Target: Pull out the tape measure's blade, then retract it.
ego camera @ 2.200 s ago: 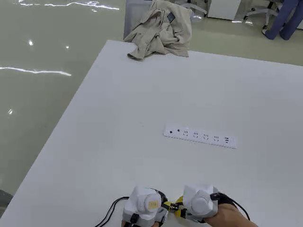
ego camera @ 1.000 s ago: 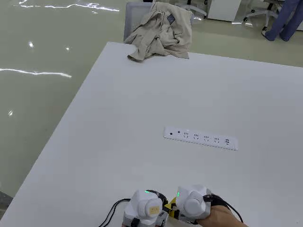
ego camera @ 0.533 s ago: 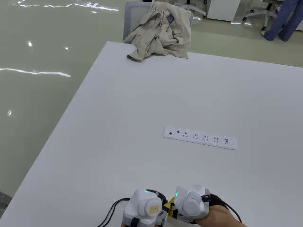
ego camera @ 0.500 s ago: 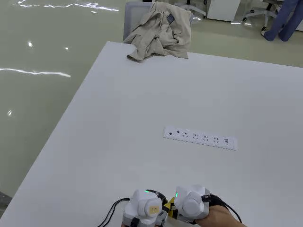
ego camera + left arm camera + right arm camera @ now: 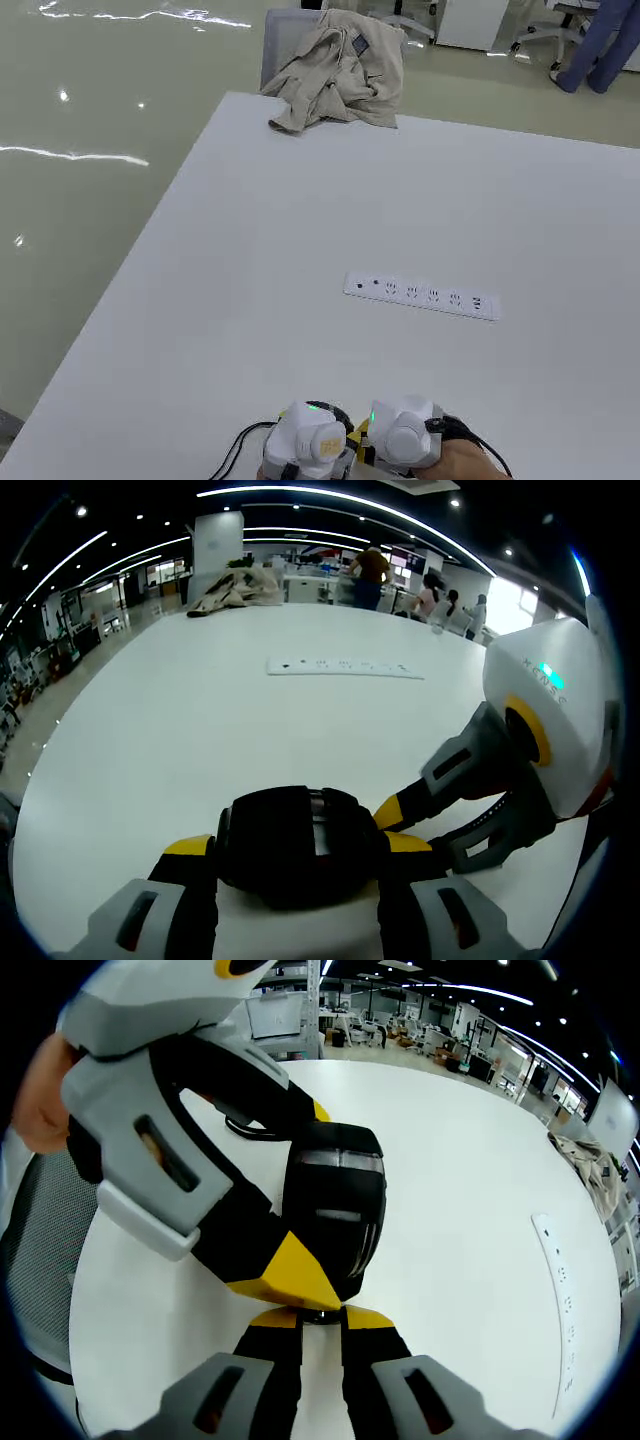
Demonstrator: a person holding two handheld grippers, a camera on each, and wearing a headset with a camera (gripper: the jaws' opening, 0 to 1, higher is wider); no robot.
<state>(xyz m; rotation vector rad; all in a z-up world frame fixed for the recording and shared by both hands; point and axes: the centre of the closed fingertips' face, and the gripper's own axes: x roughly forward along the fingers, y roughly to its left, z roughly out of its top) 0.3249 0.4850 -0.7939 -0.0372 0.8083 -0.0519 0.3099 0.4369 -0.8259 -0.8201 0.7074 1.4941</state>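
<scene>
A black tape measure (image 5: 300,840) sits between the yellow-tipped jaws of my left gripper (image 5: 300,846), which is shut on its case just above the white table (image 5: 150,740). The right gripper (image 5: 520,750) comes in from the right and touches the case's side. In the right gripper view, my right gripper (image 5: 320,1316) has its jaws nearly together at the tape measure's (image 5: 335,1205) lower edge, pinching the blade's end. In the head view, the left gripper (image 5: 312,445) and the right gripper (image 5: 402,440) sit side by side at the near edge, with a yellow sliver (image 5: 357,436) between them.
A white power strip (image 5: 420,297) lies mid-table, ahead of the grippers. A beige jacket (image 5: 335,65) is draped over a chair at the far-left corner. A black cable (image 5: 235,450) trails left of the grippers. The table's left edge (image 5: 140,270) runs diagonally.
The right gripper has moved left toward the left gripper, closing the gap between them. The short stretch of blade seen earlier between them is now gone.
</scene>
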